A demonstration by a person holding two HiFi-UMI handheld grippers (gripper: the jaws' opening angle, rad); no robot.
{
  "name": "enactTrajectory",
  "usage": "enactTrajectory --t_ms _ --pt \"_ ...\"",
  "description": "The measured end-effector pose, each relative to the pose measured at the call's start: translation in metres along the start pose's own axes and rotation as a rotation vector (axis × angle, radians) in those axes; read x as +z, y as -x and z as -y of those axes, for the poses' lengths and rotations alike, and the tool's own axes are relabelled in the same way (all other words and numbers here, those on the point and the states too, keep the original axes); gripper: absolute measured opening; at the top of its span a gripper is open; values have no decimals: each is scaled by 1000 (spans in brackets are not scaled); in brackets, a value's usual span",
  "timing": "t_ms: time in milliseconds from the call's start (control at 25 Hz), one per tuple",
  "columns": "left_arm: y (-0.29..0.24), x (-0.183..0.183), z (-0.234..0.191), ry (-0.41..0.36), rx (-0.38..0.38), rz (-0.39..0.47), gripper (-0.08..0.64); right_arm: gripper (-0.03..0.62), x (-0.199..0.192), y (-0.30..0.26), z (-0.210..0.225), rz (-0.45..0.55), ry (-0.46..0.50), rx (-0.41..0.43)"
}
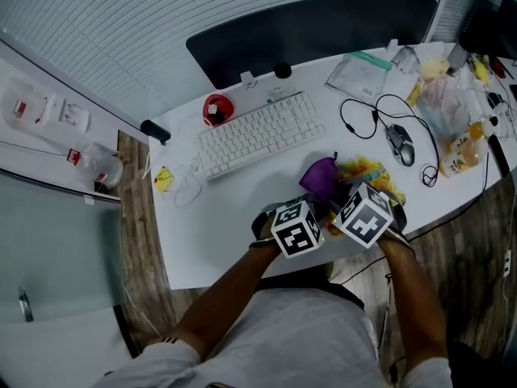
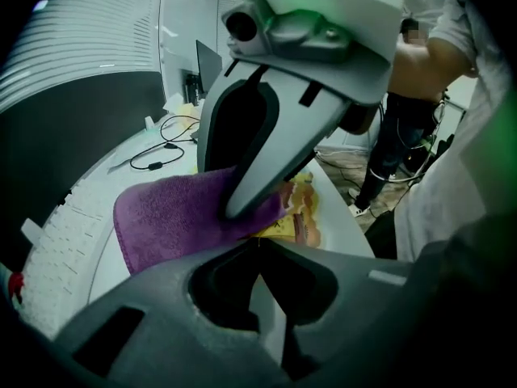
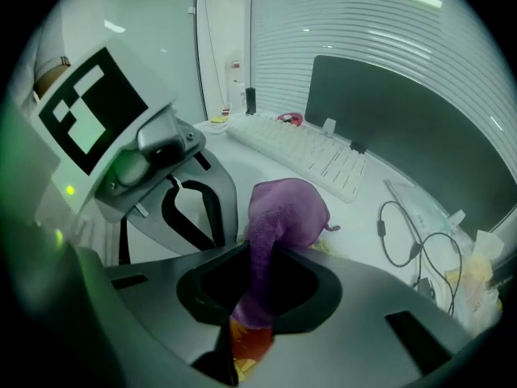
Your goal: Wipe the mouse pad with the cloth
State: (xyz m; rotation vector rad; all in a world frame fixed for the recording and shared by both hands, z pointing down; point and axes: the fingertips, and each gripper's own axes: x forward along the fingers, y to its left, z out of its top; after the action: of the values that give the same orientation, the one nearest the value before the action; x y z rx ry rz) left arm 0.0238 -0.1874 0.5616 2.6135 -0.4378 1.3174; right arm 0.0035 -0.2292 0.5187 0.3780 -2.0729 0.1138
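Note:
The purple cloth (image 1: 321, 176) is bunched up on the patterned yellow-orange mouse pad (image 1: 365, 170) near the white desk's front edge. In the right gripper view the cloth (image 3: 279, 217) runs down between the jaws of my right gripper (image 3: 258, 253), which is shut on it. The pad (image 3: 246, 346) shows orange beneath. In the left gripper view my left gripper (image 2: 257, 241) has its tips closed together at the near edge of the pad (image 2: 299, 217). One right fingertip (image 2: 254, 176) presses on the cloth (image 2: 174, 217) just beyond it. Both marker cubes sit side by side.
A white keyboard (image 1: 258, 133) lies behind the cloth. A wired mouse (image 1: 401, 144) with a looping cable and plastic bags (image 1: 452, 107) crowd the right side. A red object (image 1: 216, 108) sits at the keyboard's left. The desk (image 1: 202, 241) ends close below the grippers.

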Motion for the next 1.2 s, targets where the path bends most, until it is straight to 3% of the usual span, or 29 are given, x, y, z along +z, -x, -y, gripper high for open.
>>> enactTrajectory --t_ms 440,960,1200 --pt "0 -1 -1 9 -10 -4 17 71 -25 2 28 -35 -73 -60" --pt "0 -1 -1 13 -8 -11 18 71 -120 52 83 -76 -318 -223" --pt "-1 -2 -1 18 -7 -13 18 69 -138 66 90 -74 -367 -263"
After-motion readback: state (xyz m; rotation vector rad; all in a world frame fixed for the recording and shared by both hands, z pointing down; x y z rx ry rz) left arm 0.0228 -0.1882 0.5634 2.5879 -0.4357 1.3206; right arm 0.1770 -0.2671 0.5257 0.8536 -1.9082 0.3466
